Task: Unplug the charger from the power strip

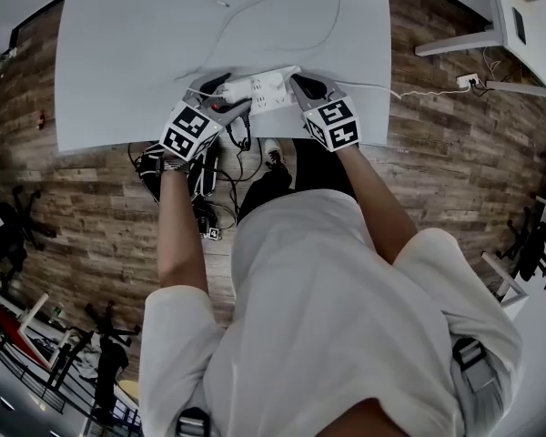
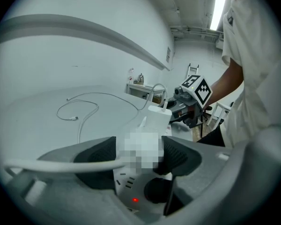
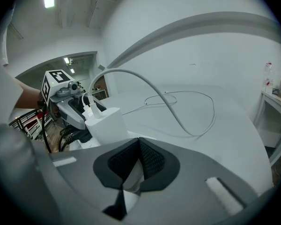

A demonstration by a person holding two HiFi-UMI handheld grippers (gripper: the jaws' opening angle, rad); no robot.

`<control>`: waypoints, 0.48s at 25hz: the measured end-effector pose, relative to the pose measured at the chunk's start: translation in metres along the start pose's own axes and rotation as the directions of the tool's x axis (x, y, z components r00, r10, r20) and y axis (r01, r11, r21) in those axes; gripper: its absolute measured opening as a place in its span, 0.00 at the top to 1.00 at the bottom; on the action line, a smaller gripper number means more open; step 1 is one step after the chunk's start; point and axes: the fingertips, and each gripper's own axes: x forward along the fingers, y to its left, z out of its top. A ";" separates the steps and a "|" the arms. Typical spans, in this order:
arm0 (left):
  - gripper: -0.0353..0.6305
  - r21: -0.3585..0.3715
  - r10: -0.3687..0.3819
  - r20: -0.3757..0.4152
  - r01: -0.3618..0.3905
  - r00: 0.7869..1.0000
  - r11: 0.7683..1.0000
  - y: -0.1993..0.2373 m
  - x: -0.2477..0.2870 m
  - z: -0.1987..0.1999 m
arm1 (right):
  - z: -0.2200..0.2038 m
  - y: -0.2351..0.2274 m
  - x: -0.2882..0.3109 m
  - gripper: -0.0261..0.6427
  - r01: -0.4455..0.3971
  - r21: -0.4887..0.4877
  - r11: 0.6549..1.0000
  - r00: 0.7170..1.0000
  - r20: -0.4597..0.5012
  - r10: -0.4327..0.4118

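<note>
White strip (image 1: 259, 91) lies along the tabletop's (image 1: 146, 53) near edge, with 1 gripper at each end.
The right gripper (image 3: 139, 159) pinches its end of the strip, pads almost meeting over the white edge. The charger (image 3: 105, 123) stands upright in the strip just past those pads, with 2 leads plugged into its top. The left gripper (image 2: 139, 154) is spread wide astride the other end. A blur covers what sits between its pads, and the charger is further along, between the 2 grippers. A red light (image 2: 135, 200) glows on the strip under the left jaws. A loose cable (image 2: 84, 109) loops on the tabletop beyond.
</note>
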 end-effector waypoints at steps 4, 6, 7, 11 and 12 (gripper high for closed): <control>0.47 -0.018 0.017 -0.009 -0.017 1.000 1.000 0.005 -0.006 -0.004 | 0.000 0.001 0.000 0.96 0.006 0.010 1.000 1.000 -0.003 -0.006; 0.47 -0.027 0.026 -0.011 -0.026 1.000 0.999 0.007 -0.009 -0.006 | 0.000 0.001 0.000 0.96 0.009 0.016 1.000 1.000 -0.003 -0.009; 0.47 -0.033 0.032 -0.010 -0.032 0.999 0.999 0.008 -0.011 -0.007 | 0.000 0.001 0.000 0.96 0.009 0.017 1.000 1.000 -0.004 -0.008; 0.47 -0.061 0.055 -0.006 -0.055 0.998 0.997 0.009 -0.021 -0.013 | 0.000 0.000 0.000 0.96 0.009 0.018 1.000 1.000 -0.006 -0.008; 0.47 -0.062 0.059 -0.011 -0.060 0.998 0.996 0.009 -0.023 -0.016 | 0.000 0.000 -0.001 0.96 0.011 0.017 1.000 1.000 -0.005 -0.011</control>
